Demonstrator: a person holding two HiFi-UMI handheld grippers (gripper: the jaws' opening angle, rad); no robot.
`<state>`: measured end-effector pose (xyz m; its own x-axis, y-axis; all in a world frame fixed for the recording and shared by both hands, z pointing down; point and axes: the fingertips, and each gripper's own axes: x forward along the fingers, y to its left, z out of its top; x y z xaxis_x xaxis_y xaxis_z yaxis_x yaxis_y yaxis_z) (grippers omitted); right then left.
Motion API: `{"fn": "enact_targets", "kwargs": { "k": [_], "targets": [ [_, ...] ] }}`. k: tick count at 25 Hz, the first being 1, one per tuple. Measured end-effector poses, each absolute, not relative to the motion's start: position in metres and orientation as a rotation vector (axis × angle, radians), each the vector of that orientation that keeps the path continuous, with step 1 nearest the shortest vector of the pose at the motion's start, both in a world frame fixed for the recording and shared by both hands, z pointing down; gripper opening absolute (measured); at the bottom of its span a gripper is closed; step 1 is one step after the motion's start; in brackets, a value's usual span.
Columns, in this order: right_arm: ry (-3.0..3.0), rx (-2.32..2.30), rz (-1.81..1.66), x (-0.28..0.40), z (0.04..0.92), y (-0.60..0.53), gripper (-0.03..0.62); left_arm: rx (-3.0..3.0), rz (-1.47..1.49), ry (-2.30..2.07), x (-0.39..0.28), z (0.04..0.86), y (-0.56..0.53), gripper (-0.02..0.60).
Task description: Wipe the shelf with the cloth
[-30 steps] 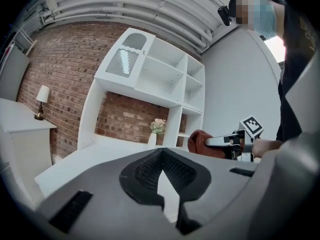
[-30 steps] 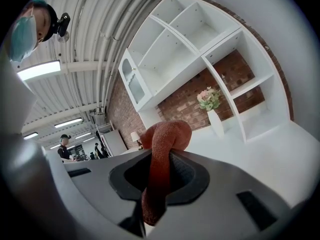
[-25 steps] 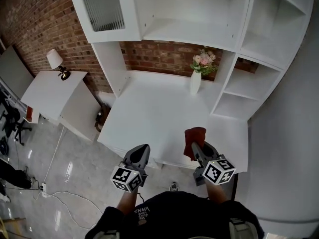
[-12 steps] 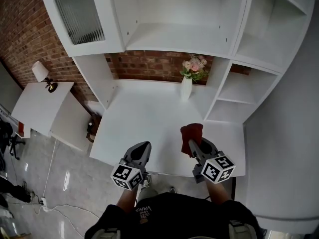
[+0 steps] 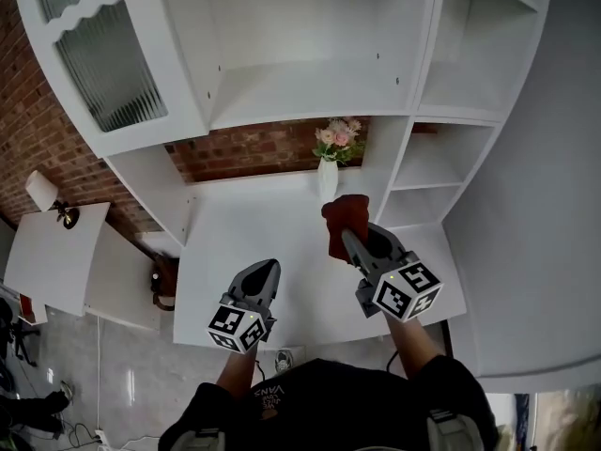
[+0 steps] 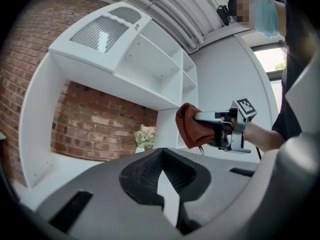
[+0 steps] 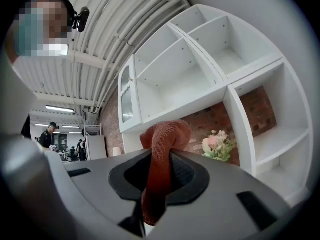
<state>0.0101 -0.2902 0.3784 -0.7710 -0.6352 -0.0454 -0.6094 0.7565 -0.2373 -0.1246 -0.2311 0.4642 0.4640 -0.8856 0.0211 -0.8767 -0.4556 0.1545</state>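
Observation:
My right gripper [image 5: 346, 236] is shut on a rust-red cloth [image 5: 344, 220], held in the air above the white desk [image 5: 254, 238], close in front of the vase. In the right gripper view the cloth [image 7: 161, 159] bulges out from between the closed jaws. The same cloth [image 6: 192, 126] shows in the left gripper view, clamped in the right gripper [image 6: 200, 118]. My left gripper [image 5: 266, 269] hovers over the desk's front left part, shut, with nothing in it. The white shelf unit [image 5: 310, 87] rises behind the desk, its wide middle shelf bare.
A white vase of pink flowers [image 5: 331, 158] stands at the desk's back. Open cubbies [image 5: 427, 181] line the right side. A glass cabinet door [image 5: 108, 64] stands open at upper left. A side table with a lamp [image 5: 52, 205] sits at left.
The right gripper has lifted and carried the cloth forward from the desk's front edge towards the vase. The view has come closer to the shelf unit. The left gripper has held its place.

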Motion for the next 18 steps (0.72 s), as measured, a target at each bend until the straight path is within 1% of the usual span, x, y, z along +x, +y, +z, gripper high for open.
{"fn": "enact_targets", "kwargs": {
  "k": [12,18],
  "targets": [
    [2.722,-0.985,0.028,-0.048,0.263,-0.332,0.057,2.755,-0.168,-1.425,-0.146,0.416,-0.261,0.006],
    [2.694,-0.918,0.042,-0.072,0.202,-0.362,0.057,2.794,-0.189,-1.39,-0.154,0.409,-0.268,0.006]
  ]
}}
